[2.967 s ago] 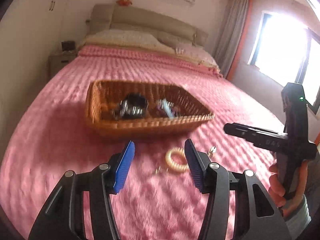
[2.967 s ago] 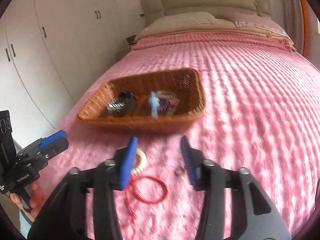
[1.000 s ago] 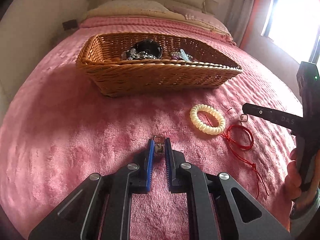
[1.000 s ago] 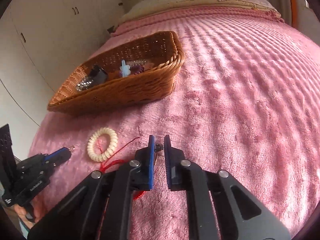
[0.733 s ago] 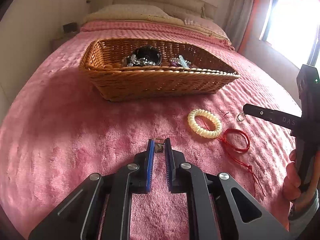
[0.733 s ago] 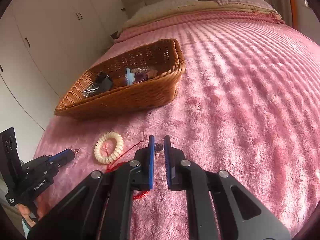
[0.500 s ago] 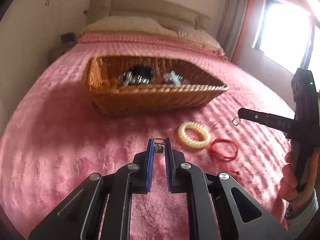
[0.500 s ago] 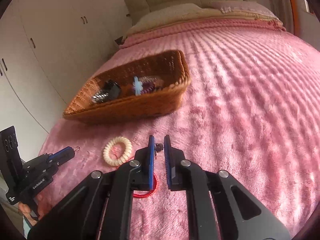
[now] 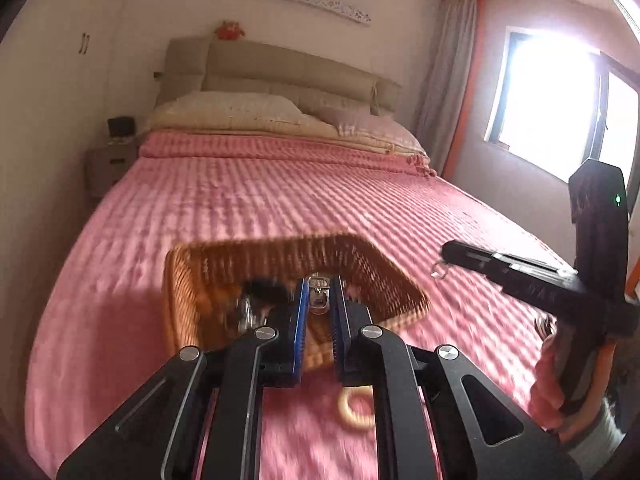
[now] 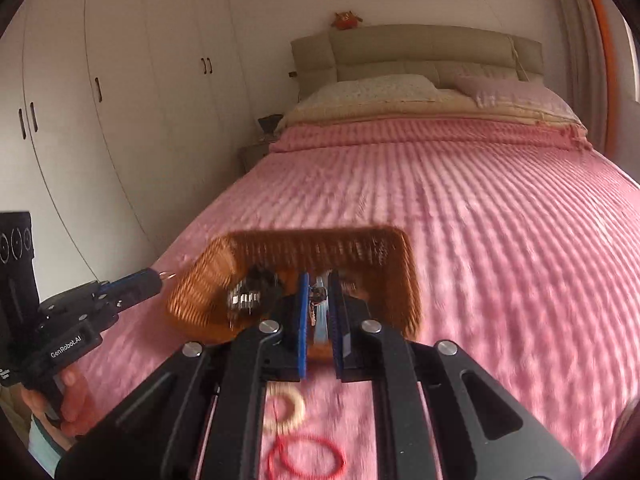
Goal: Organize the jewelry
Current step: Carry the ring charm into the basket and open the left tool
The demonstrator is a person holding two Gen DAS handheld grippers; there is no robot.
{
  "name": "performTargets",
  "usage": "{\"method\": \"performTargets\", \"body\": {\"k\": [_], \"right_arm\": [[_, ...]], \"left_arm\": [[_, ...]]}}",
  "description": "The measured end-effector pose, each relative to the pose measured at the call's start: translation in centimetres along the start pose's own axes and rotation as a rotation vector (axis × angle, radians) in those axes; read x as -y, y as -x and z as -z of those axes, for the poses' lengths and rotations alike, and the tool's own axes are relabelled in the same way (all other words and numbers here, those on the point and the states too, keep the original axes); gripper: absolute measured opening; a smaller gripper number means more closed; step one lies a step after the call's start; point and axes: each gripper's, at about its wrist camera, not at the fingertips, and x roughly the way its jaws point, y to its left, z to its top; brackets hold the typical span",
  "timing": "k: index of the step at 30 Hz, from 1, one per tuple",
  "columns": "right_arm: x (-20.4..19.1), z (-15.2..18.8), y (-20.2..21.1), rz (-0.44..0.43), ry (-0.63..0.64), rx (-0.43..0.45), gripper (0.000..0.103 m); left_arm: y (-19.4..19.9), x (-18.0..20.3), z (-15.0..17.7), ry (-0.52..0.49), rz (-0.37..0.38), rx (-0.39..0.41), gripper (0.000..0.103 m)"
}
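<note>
My left gripper [image 9: 319, 295] is shut on a small metal earring [image 9: 319, 289] and holds it in the air in front of the wicker basket [image 9: 384, 272]. My right gripper [image 10: 319, 295] is shut on another small earring [image 10: 314, 296], also lifted in front of the basket [image 10: 406, 280]. The basket holds a dark watch [image 10: 250, 292] and other jewelry. A cream spiral hair tie [image 10: 286, 410] and a red string bracelet [image 10: 306, 460] lie on the pink bedspread [image 10: 480, 240] below the grippers. Each gripper shows in the other's view, the right one [image 9: 440, 270] and the left one [image 10: 162, 276].
The bed runs back to pillows [image 9: 240, 112] and a headboard [image 10: 420, 48]. A nightstand [image 9: 106, 160] stands at the far left. White wardrobes [image 10: 100, 100] line the left wall. A bright window [image 9: 560, 116] is on the right.
Both grippers closed on earrings lying on the bedspread, then lifted them and moved toward the basket. The hair tie and red bracelet now lie below and behind the fingertips.
</note>
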Motion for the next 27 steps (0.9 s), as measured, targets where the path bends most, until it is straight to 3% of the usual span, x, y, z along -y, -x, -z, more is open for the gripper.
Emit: {"method": "performTargets", "body": {"k": [5, 12, 18, 21, 24, 27], "right_arm": [[0.6, -2.2, -6.2, -0.017, -0.031, -0.069, 0.008], [2.0, -1.4, -14.6, -0.033, -0.085, -0.226, 0.008], [2.2, -0.3, -15.5, -0.046, -0.09, -0.25, 0.008], [2.4, -0.4, -15.2, -0.069, -0.099, -0.241, 0.012], [2.3, -0.5, -14.4, -0.056, -0.095, -0.219, 0.028], [2.2, -0.6, -13.7, -0.059, -0.094, -0.209, 0.028]], "left_arm": [[-5.2, -1.2, -0.8, 0.029, 0.025, -0.053, 0.009], [-10.1, -1.0, 2.2, -0.009, 0.042, -0.162, 0.009], [-11.5, -0.6, 3.1, -0.032, 0.028, -0.202, 0.01], [-11.1, -0.8, 2.9, -0.016, 0.026, -0.188, 0.032], [-9.9, -0.9, 2.7, -0.003, 0.03, -0.16, 0.033], [-8.7, -0.7, 2.5, 0.008, 0.03, -0.139, 0.037]]}}
